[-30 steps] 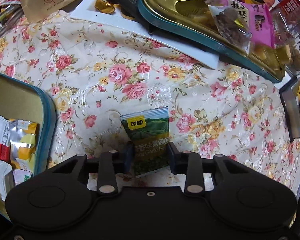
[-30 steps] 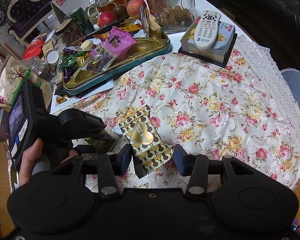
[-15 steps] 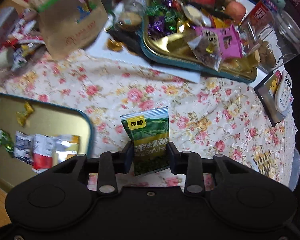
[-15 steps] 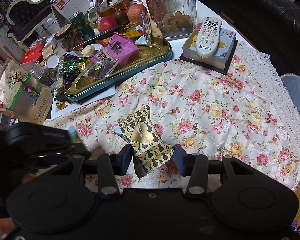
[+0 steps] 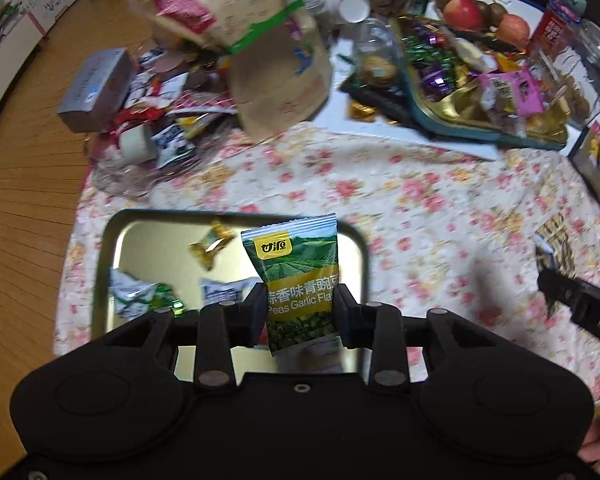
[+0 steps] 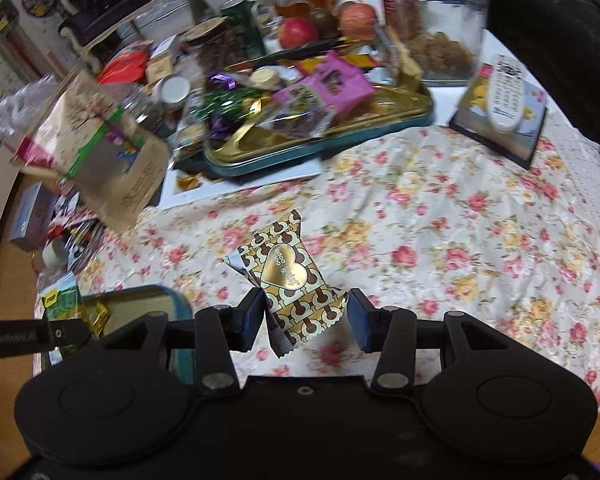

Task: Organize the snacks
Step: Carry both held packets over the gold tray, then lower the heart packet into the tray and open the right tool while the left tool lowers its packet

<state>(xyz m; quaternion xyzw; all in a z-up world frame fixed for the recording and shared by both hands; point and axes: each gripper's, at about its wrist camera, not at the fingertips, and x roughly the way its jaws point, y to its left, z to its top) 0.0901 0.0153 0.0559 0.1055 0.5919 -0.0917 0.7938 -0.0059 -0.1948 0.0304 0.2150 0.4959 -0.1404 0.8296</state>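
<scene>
Beyond and below the left gripper (image 5: 300, 314) sits a gold tin tray (image 5: 108, 240) with a teal rim, holding a gold-wrapped candy (image 5: 211, 243) and a few small packets (image 5: 140, 298). The left fingers (image 5: 252, 312) pinch a green pea packet (image 5: 298, 276) by its lower half; it stands upright, long axis running away from the fingers, crimped top edge farthest out. The right gripper (image 6: 305, 316) clamps the lower end of a brown-and-gold heart-print packet (image 6: 286, 276), its long axis leaning up and slightly left. Far ahead on the floral-clothed bench (image 6: 460, 220), a second gold tray (image 6: 320, 136) is heaped with mixed wrapped snacks.
</scene>
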